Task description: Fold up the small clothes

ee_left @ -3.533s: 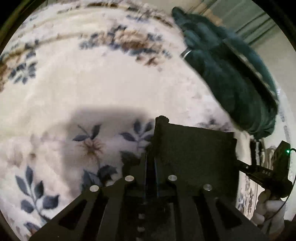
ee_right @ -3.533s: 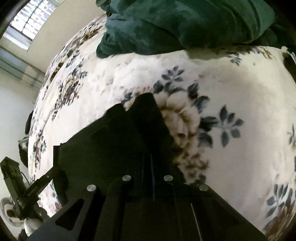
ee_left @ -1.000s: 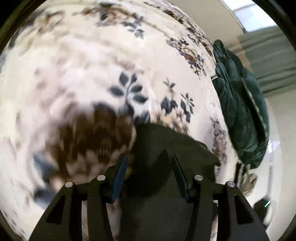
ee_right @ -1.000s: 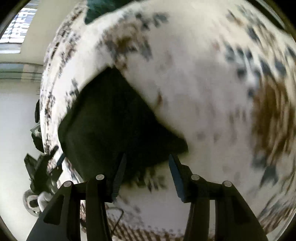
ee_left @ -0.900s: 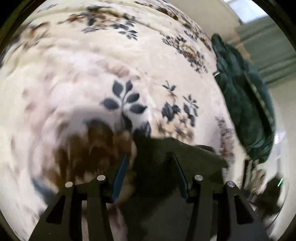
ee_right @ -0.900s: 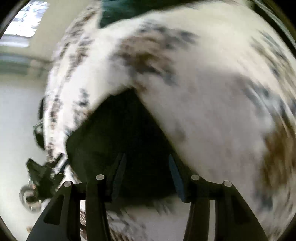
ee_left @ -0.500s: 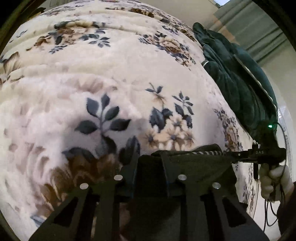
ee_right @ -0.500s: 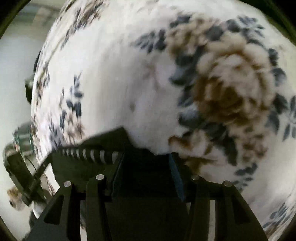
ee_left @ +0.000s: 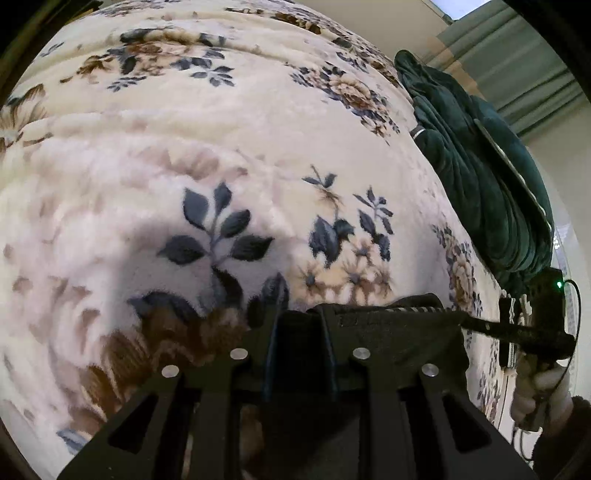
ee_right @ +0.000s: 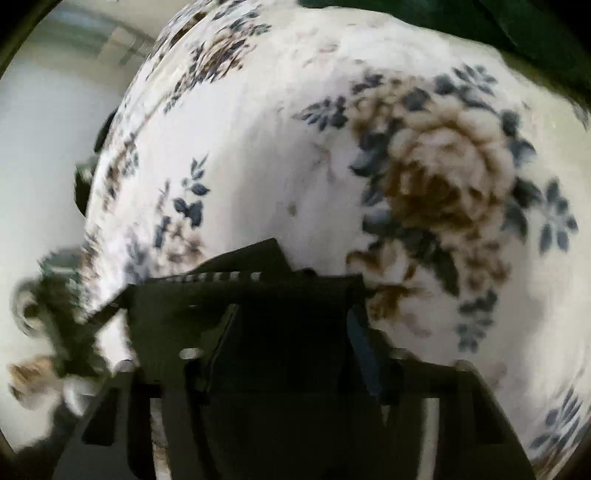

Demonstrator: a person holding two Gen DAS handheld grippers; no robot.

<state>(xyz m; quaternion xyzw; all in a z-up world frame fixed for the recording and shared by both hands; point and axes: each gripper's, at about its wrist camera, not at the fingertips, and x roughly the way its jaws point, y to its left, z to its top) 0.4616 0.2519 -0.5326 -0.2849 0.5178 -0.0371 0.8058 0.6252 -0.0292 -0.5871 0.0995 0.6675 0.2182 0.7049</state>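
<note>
A small dark garment (ee_left: 399, 332) with a striped waistband (ee_left: 417, 309) lies flat on the floral blanket (ee_left: 184, 129). My left gripper (ee_left: 299, 321) is shut on its left end, with cloth bunched between the narrow jaws. In the right wrist view the same garment (ee_right: 207, 295) fills the gap of my right gripper (ee_right: 293, 310). Its jaws stand wide and are opening, and one blue pad shows bare. One of its fingers (ee_left: 487, 326) reaches the garment's right corner in the left wrist view. This picture is blurred.
A dark green blanket (ee_left: 480, 184) is heaped at the bed's far right edge, and it (ee_right: 517, 22) shows at the top of the right wrist view. A gloved hand (ee_left: 546, 380) holds the right gripper. The bed's edge and a pale wall (ee_right: 44, 147) lie left.
Both grippers came down onto the garment's near edge, one at each end. The left jaws went from wide apart to shut on the cloth. The right gripper swept sideways and rolled.
</note>
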